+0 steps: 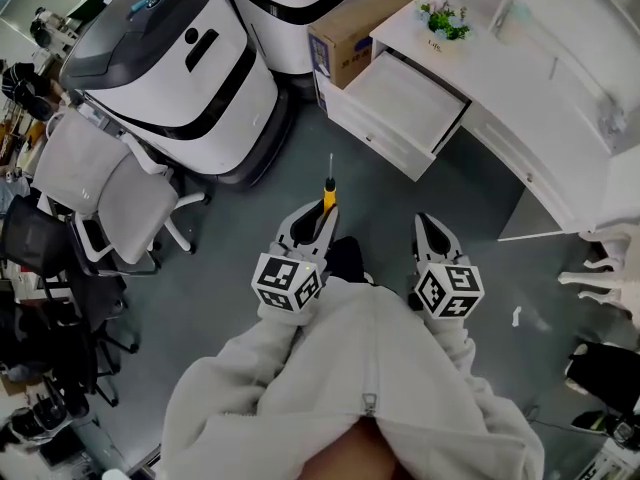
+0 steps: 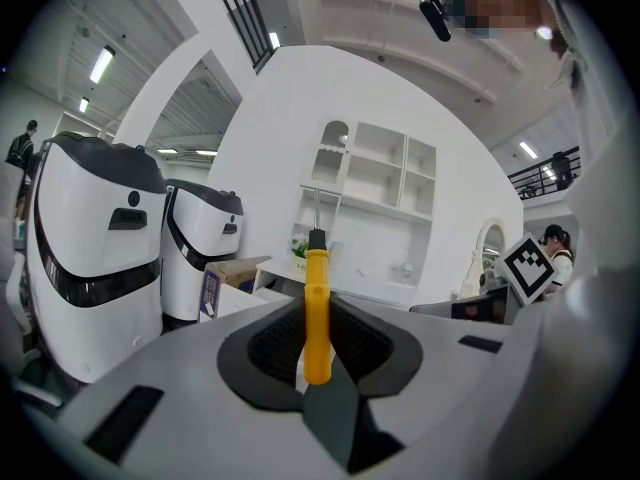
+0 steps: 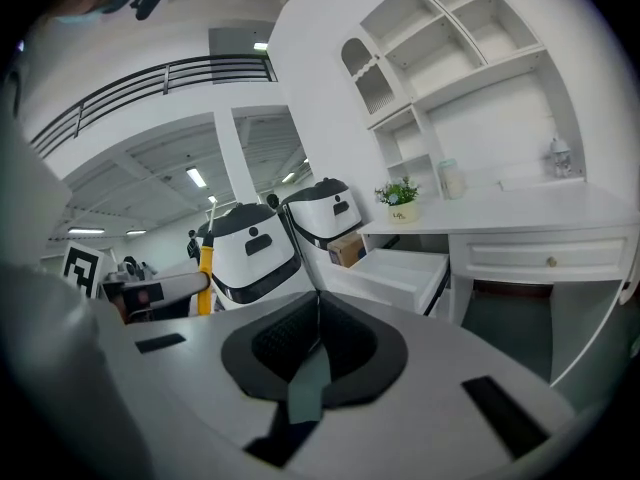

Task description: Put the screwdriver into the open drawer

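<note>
Yellow-handled screwdriver (image 1: 329, 184) clamped in left gripper (image 1: 324, 212), shaft pointing ahead toward open drawer (image 1: 404, 100), right gripper (image 1: 426, 221) closed.

A grey floor (image 1: 400, 208) is seen. Two white machines (image 1: 170, 58) are stood on it at the far left, with chairs (image 1: 95, 183) nearer. A cardboard box (image 1: 350, 33) is set beside a white desk (image 1: 520, 78) at the far right, whose drawer (image 1: 400, 93) is pulled open. A potted plant (image 1: 443, 20) is placed on the desk.

Bright, even light came from ceiling strip lights (image 2: 100, 65); shadows stayed soft. Both gripper views bulged like a fisheye, with dark corners and blurred edges.
</note>
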### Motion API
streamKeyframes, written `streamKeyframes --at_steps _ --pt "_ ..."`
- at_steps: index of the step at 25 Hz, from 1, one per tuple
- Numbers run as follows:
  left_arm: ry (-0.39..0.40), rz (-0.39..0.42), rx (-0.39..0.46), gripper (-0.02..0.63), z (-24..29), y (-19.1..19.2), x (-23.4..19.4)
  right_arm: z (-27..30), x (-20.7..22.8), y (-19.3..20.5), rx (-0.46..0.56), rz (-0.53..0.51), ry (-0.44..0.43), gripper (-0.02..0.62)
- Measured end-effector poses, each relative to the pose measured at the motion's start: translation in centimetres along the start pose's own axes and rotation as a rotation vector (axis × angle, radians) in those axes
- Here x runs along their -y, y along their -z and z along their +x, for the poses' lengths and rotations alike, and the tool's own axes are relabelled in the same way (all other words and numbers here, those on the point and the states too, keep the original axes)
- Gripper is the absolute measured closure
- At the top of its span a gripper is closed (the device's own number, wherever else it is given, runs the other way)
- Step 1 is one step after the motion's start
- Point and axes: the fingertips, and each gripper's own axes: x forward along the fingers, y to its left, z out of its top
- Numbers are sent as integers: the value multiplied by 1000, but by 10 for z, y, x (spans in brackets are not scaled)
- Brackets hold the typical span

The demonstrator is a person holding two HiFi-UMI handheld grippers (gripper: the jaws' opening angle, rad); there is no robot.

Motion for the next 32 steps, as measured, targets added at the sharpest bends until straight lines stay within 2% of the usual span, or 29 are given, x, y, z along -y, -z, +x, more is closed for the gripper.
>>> streamKeyframes --at_steps 7,14,20,32 --pt "-5 -3 -24 522 9 11 -7 11 2 9 -16 15 -13 562" --pt "16 18 -6 522 43 -7 -14 36 16 -19 13 8 -13 563" --pt "3 5 -14 522 72 -19 -37 71 18 -36 0 1 -37 563" --pt "32 3 -32 522 136 -50 -86 148 28 -81 -15 1 -23 563"
